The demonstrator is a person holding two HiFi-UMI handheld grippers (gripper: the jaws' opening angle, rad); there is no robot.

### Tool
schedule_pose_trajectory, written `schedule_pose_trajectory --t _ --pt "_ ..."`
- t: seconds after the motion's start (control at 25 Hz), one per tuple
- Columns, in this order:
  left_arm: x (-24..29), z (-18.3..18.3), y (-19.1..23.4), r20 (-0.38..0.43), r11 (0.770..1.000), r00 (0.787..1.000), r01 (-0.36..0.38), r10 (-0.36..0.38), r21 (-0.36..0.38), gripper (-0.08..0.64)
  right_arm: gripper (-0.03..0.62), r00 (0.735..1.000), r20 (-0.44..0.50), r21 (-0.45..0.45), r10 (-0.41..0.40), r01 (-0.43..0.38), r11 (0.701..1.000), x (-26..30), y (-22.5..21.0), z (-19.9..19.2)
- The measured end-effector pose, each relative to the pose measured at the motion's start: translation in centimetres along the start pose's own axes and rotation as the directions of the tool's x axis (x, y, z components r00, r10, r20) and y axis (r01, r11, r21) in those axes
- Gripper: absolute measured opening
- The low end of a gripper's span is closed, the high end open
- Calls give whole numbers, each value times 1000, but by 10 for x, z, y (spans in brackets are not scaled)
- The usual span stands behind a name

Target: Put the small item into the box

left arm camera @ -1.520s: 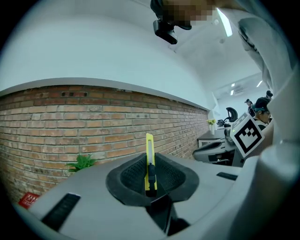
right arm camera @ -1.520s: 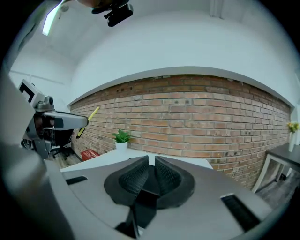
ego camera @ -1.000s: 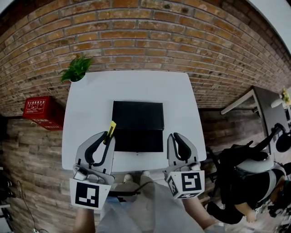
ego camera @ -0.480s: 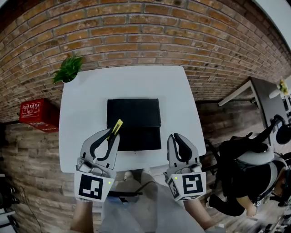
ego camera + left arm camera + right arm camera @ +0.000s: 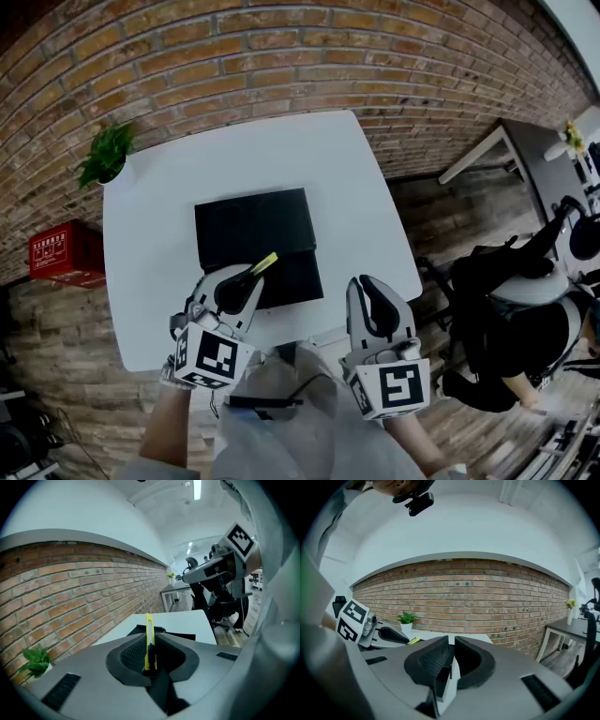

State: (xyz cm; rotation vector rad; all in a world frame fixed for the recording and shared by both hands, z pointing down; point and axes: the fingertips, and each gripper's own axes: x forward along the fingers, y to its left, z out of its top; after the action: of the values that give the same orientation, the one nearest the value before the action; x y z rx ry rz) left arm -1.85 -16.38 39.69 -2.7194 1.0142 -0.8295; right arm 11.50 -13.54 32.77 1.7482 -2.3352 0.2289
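A black box [image 5: 251, 223] lies in the middle of the white table [image 5: 150, 234], with a second black panel joined along its near side. My left gripper [image 5: 251, 275] is shut on a thin yellow small item [image 5: 265, 262] that sticks out past the jaw tips over the box's near part. In the left gripper view the yellow item [image 5: 149, 637] stands upright between the pads of the left gripper [image 5: 150, 660], with the box [image 5: 176, 633] beyond it. My right gripper [image 5: 362, 283] hangs at the table's near edge, right of the box, shut and empty [image 5: 451, 644].
A small potted plant [image 5: 106, 155] stands on the table's far left corner. A brick wall [image 5: 281, 66] runs behind the table. A red box [image 5: 58, 253] sits on the floor to the left. An office chair [image 5: 525, 319] and another desk [image 5: 525, 131] are to the right.
My left gripper has carried the yellow item right and forward, from the box's left edge to over its near part. The right gripper has stayed put. The head view has tilted.
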Motion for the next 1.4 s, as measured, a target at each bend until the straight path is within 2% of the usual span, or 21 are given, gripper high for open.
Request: schedule_pose_trajectory --t 0.12,0.24,0.32,0.44,0.68,0.8,0.96,1.04,1.16,1.28,1.4 --pt "24 -17 -12 -59 996 995 84 -82 33 64 66 999 -18 15 -28 28 999 -4 -8 -9" --pt "45 -33 -25 -127 982 978 174 -164 74 64 66 998 -30 27 -51 51 998 -7 -16 -16" --pt "57 -44 -36 -182 967 958 241 -224 81 64 66 997 -36 36 -64 65 997 -9 -21 -20" --pt "71 -62 -51 -266 940 913 336 -310 57 64 66 996 -42 47 -76 78 996 -10 -26 -24" --pt "90 -91 -64 -404 912 847 405 -345 69 64 66 996 -48 59 -80 82 995 -9 -32 -29" --pt "94 -101 -68 -465 894 807 442 -364 68 64 66 996 -53 66 -73 77 995 -7 -33 -32" --pt "97 -103 -72 -484 884 781 466 -395 30 66 66 996 -61 68 -64 68 995 -5 -32 -35" --pt "96 -104 -73 -487 884 778 466 -396 25 79 66 996 -66 67 -57 61 996 -4 -30 -36" --pt "97 -101 -70 -469 895 795 446 -384 23 87 66 996 -70 65 -47 51 997 -3 -28 -37" --pt "94 -95 -64 -440 913 824 407 -357 21 87 66 997 -67 60 -37 41 997 -3 -27 -36" --pt "91 -83 -54 -389 938 866 346 -314 14 86 66 998 -61 50 -23 26 998 -1 -25 -34"
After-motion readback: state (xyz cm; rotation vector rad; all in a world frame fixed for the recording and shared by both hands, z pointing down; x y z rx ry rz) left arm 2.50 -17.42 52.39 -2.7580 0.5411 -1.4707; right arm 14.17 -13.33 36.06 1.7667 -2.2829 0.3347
